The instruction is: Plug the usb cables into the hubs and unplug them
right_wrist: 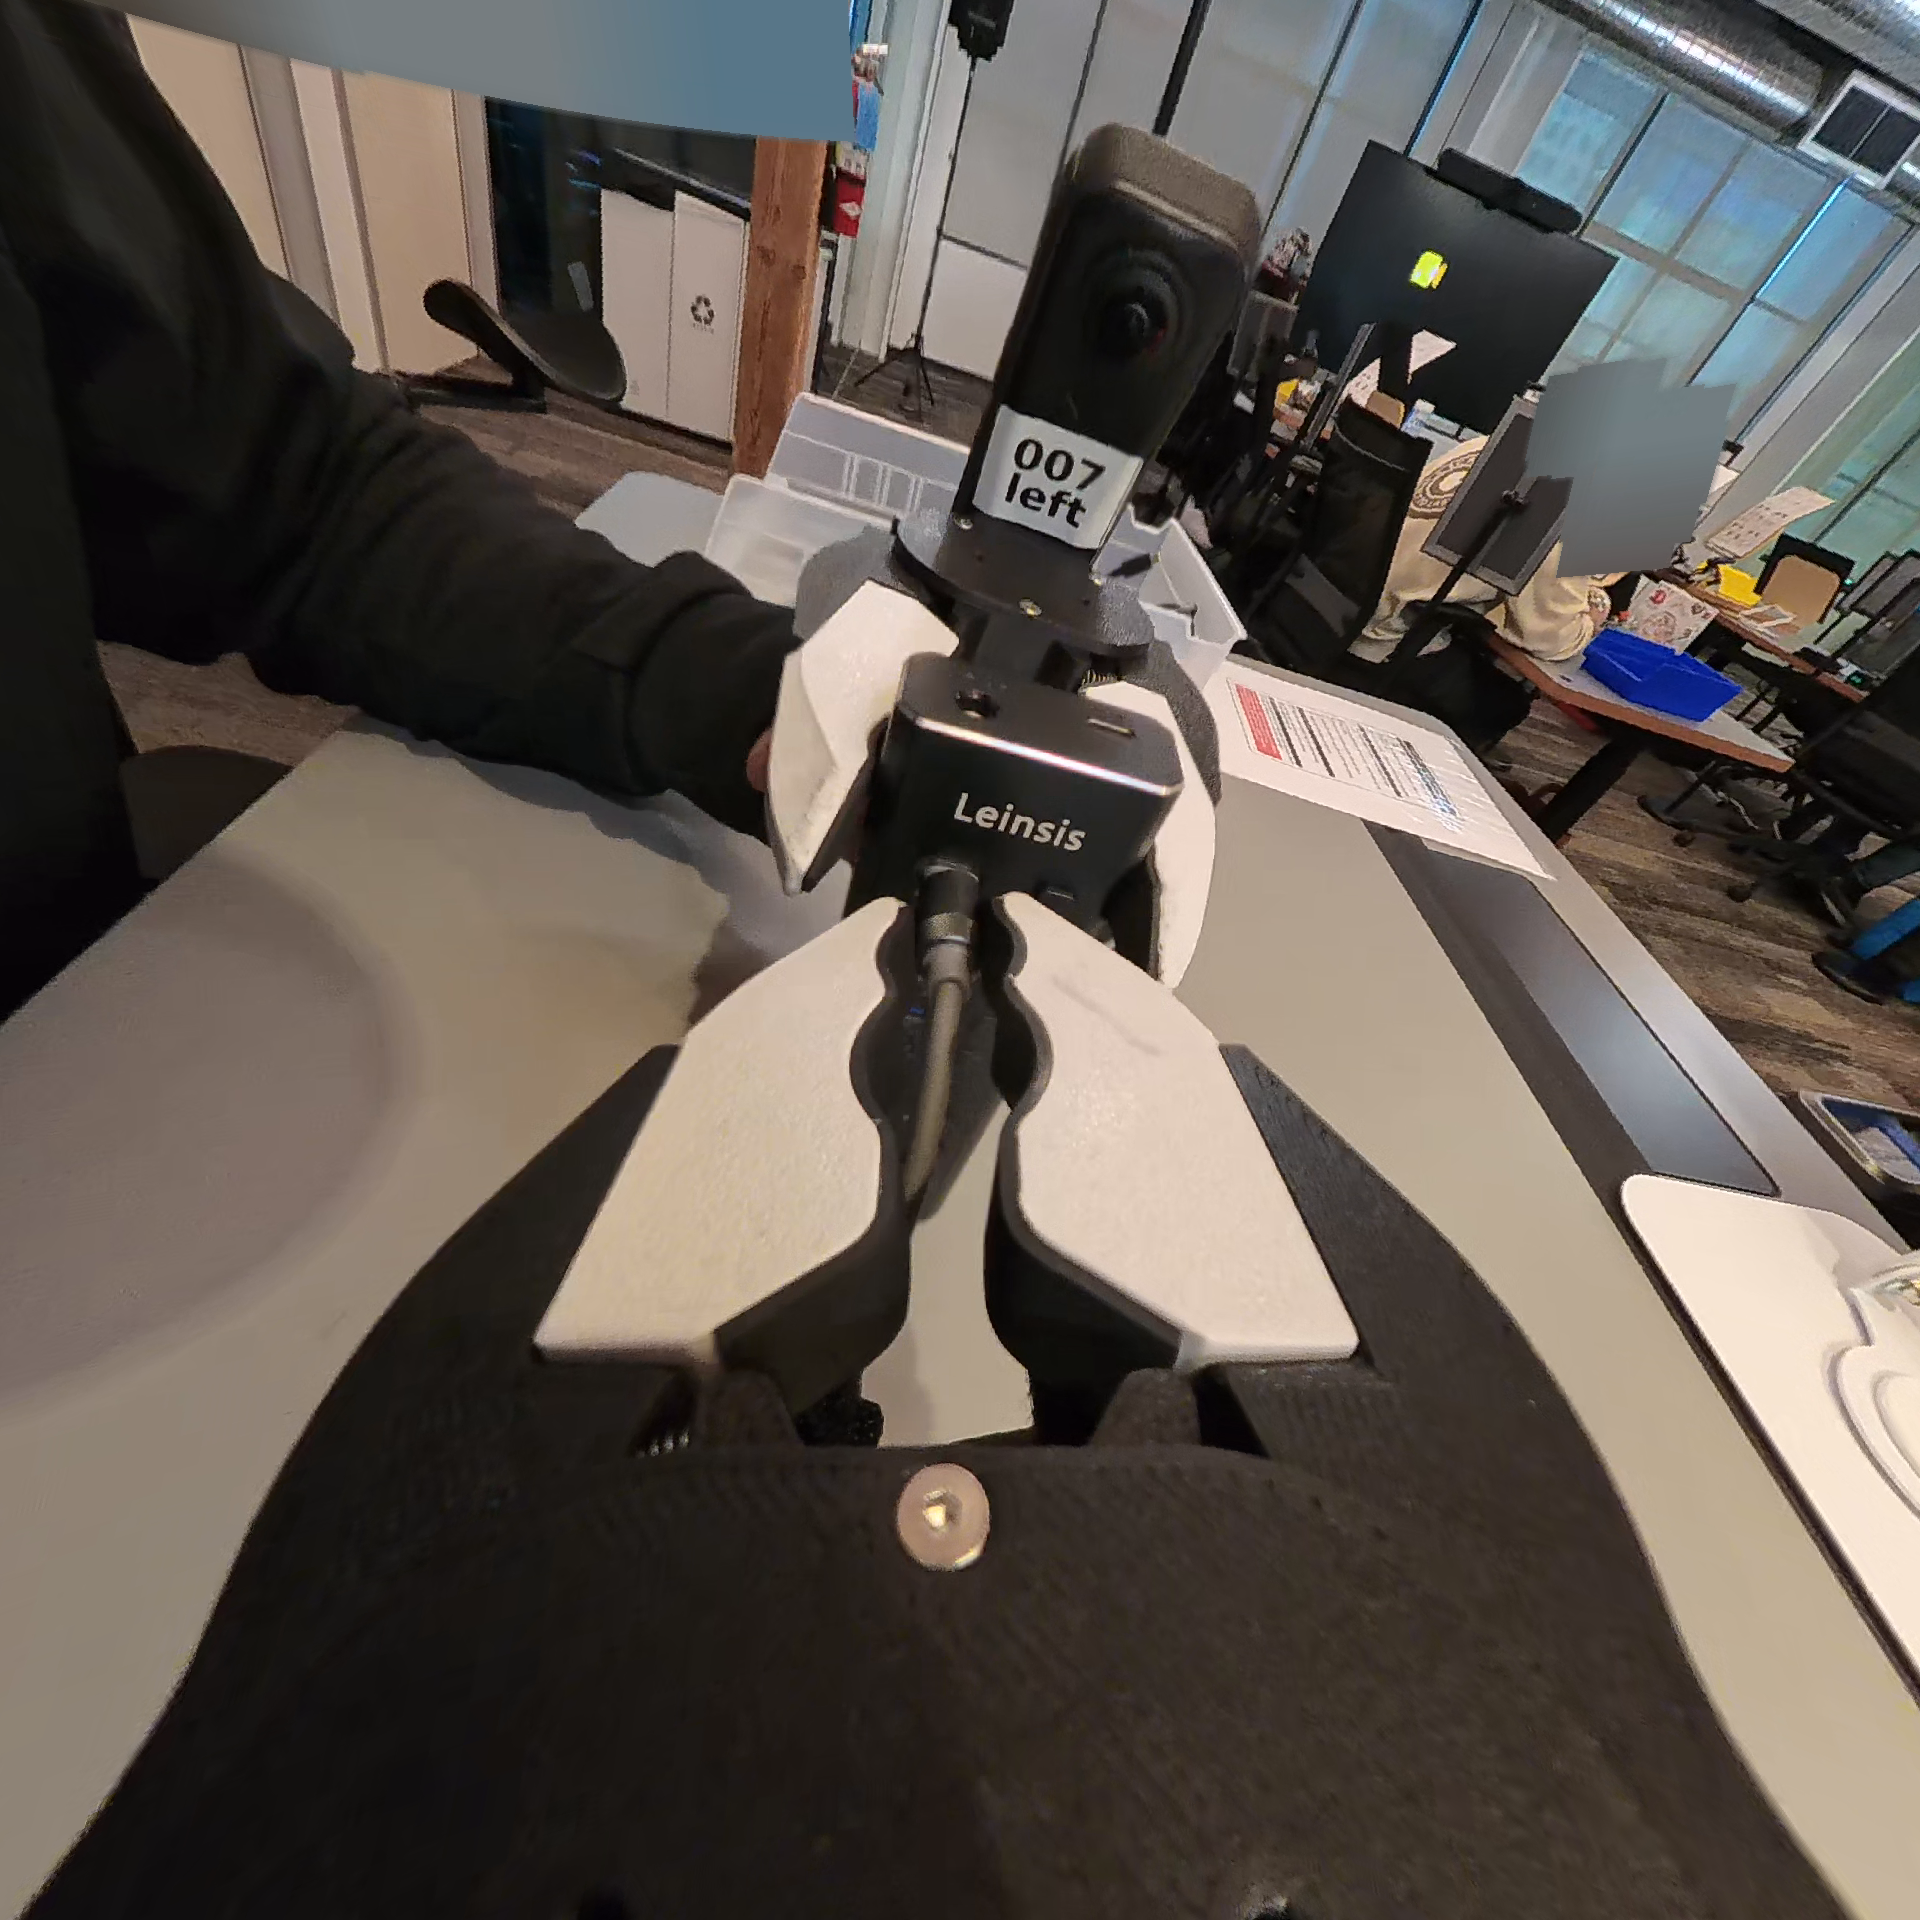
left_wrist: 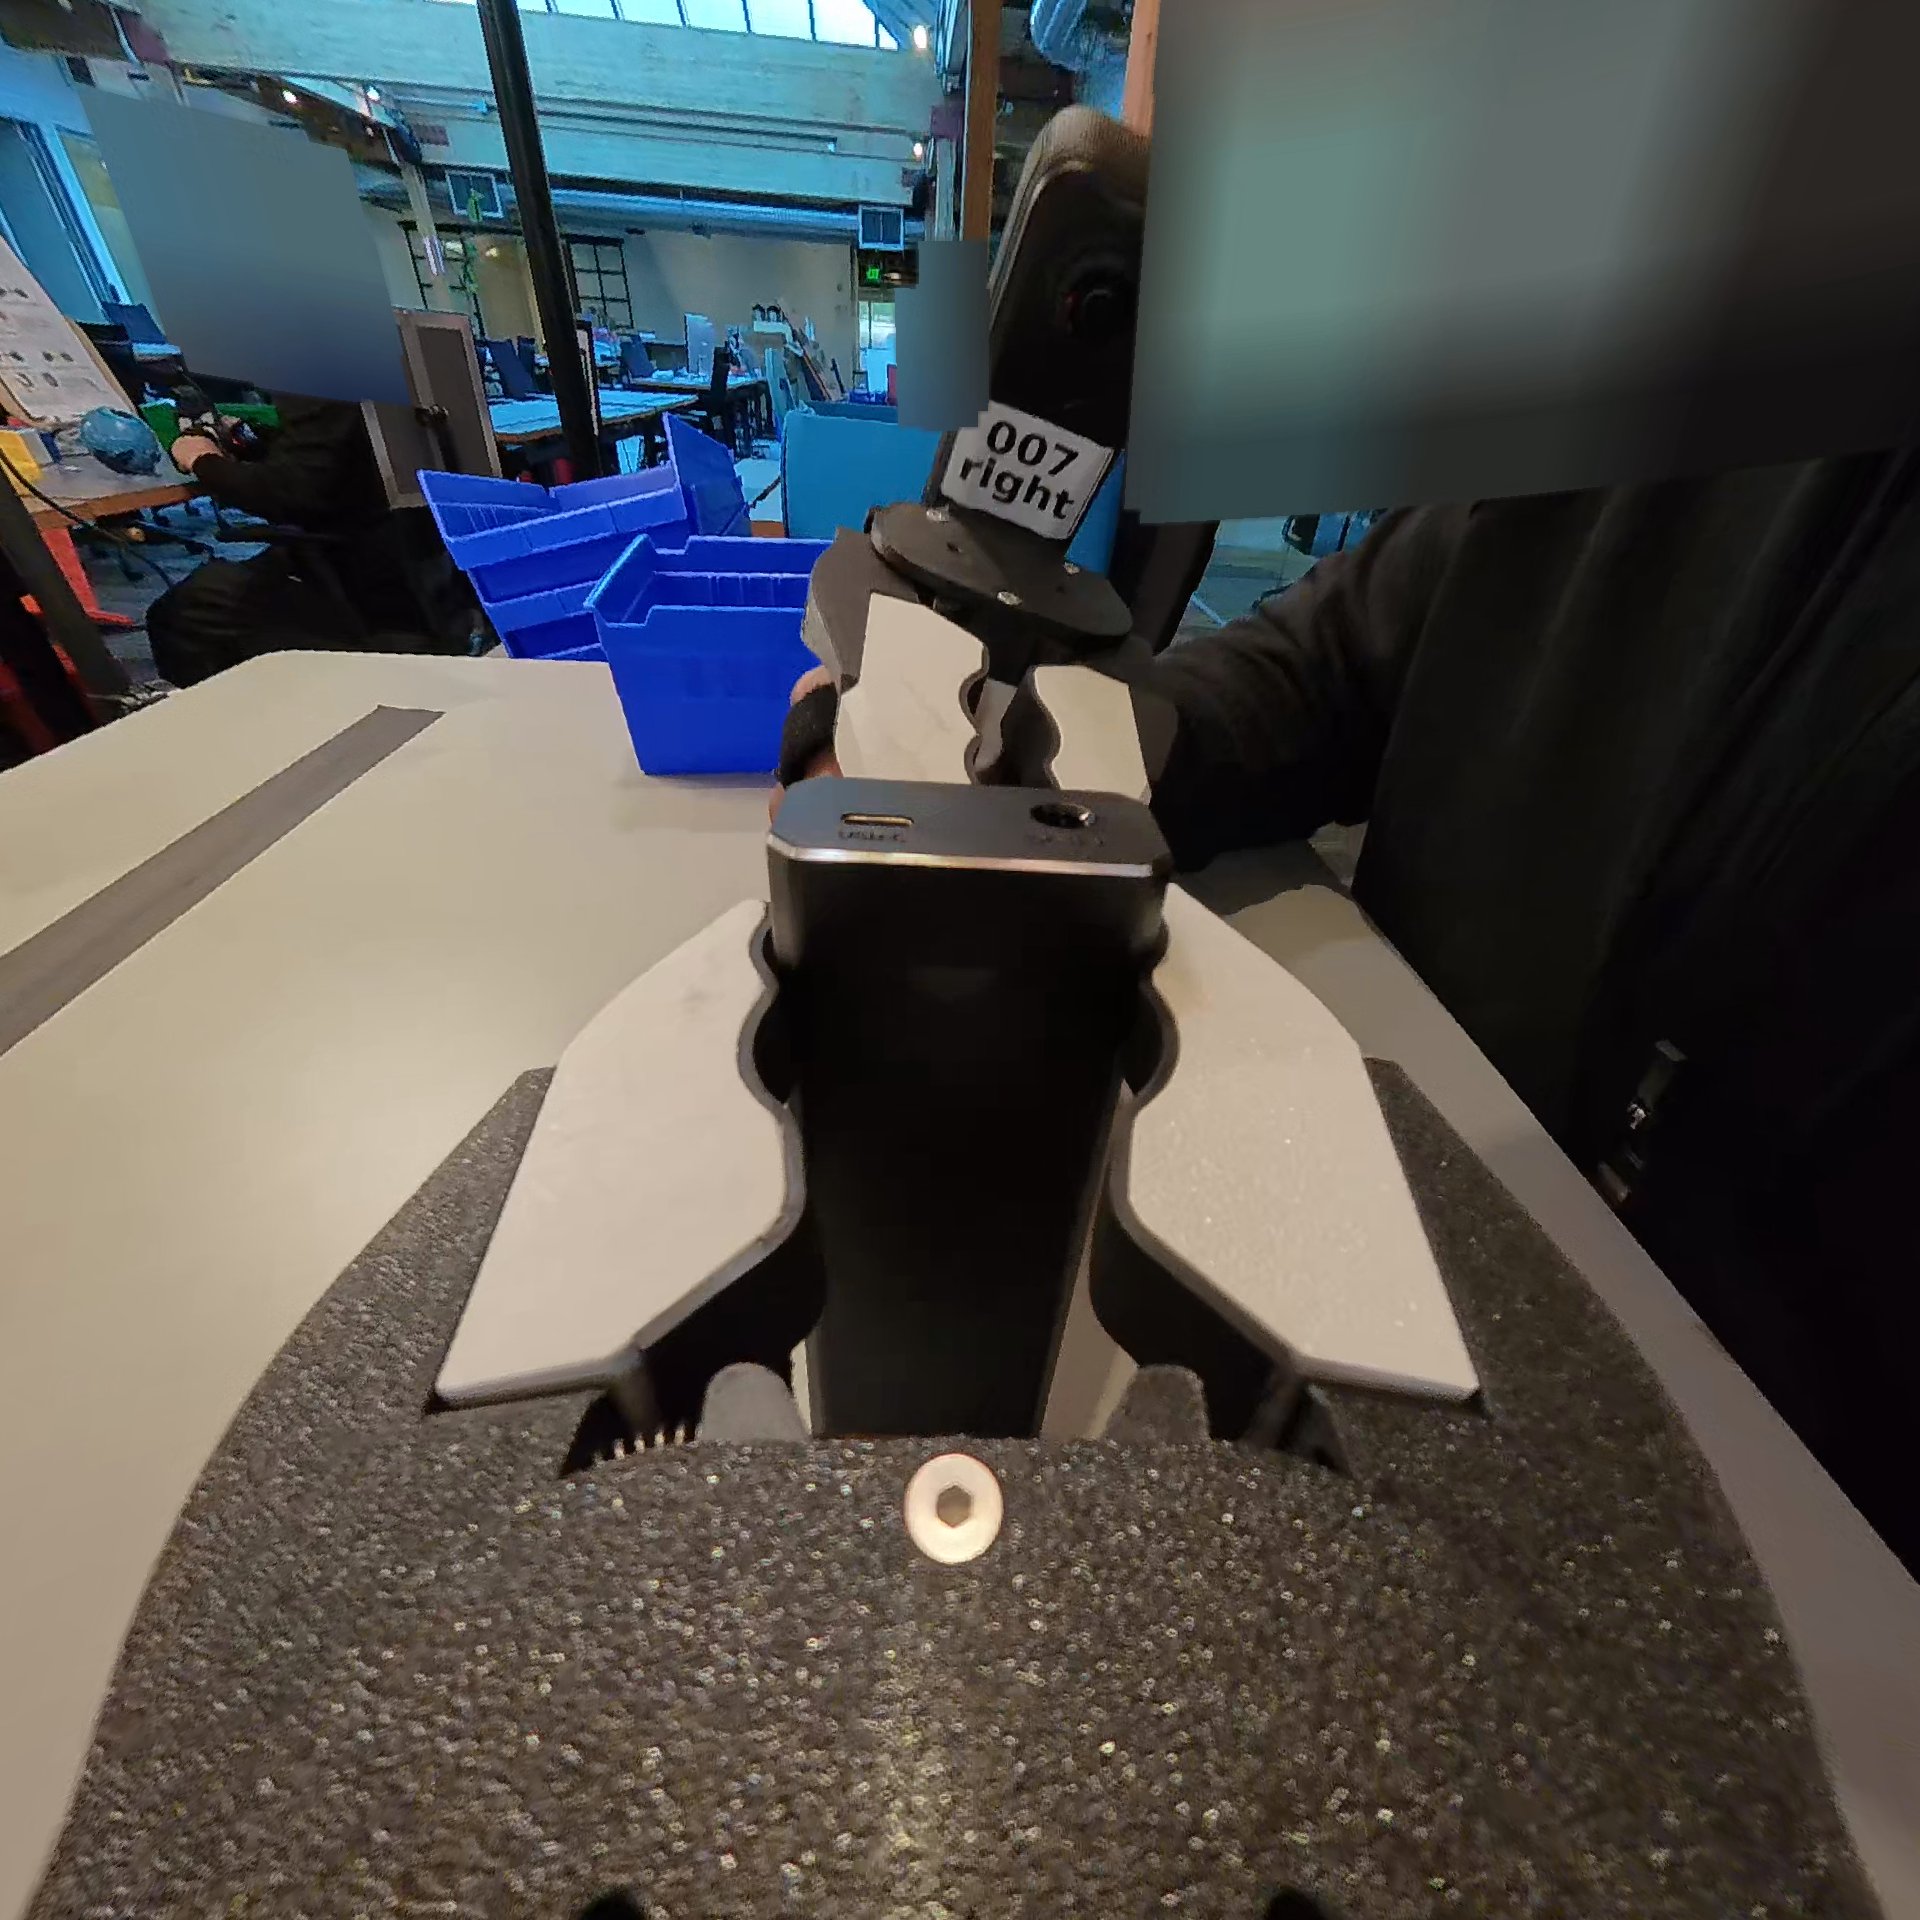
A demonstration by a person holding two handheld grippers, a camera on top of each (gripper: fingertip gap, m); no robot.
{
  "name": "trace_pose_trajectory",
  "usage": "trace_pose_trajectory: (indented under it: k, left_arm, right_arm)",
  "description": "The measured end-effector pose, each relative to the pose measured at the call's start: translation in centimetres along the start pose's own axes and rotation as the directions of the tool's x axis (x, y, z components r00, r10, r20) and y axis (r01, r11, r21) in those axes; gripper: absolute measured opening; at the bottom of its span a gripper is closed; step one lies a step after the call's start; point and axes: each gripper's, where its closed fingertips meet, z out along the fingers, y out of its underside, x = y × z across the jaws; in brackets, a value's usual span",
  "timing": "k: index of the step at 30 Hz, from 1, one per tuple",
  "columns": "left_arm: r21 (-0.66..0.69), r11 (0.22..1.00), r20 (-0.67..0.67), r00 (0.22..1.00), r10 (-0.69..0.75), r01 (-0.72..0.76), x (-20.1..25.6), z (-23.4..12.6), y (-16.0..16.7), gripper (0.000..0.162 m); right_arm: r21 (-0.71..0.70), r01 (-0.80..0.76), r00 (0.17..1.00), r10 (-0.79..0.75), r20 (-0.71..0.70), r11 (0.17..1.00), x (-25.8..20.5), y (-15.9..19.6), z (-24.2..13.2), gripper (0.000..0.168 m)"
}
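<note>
My left gripper (left_wrist: 961,935) is shut on a dark rectangular USB hub (left_wrist: 956,1091) and holds it above the table, its port end (left_wrist: 961,826) pointing away from me. In the right wrist view the hub (right_wrist: 1023,800) sits between the left gripper's white fingers (right_wrist: 831,707). My right gripper (right_wrist: 951,920) is shut on a grey USB cable (right_wrist: 935,1070) just behind its dark plug (right_wrist: 943,899). The plug's tip is at a port on the hub's near face and looks seated. In the left wrist view the right gripper (left_wrist: 997,758) is right behind the hub; the cable is hidden.
Both grippers are over a grey table (left_wrist: 260,987) with a dark strip (left_wrist: 208,842). Blue bins (left_wrist: 717,665) stand at its far edge. A printed sheet (right_wrist: 1371,769), a white mat (right_wrist: 1766,1351) and a clear plastic box (right_wrist: 831,468) lie around. The person's dark sleeves (right_wrist: 416,582) flank the grippers. The tips of both grippers are at nearly the same place.
</note>
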Motion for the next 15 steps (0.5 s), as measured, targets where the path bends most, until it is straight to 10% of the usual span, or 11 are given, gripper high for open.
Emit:
trace_pose_trajectory:
  k: [15]
  left_arm:
    - [0.005,1.000,0.055,0.998,0.026,-0.026,-1.0,-0.6,0.5,0.062]
  right_arm:
    - [-0.029,-0.057,0.998,0.056,-0.015,0.998,0.5,1.1,0.1,0.010]
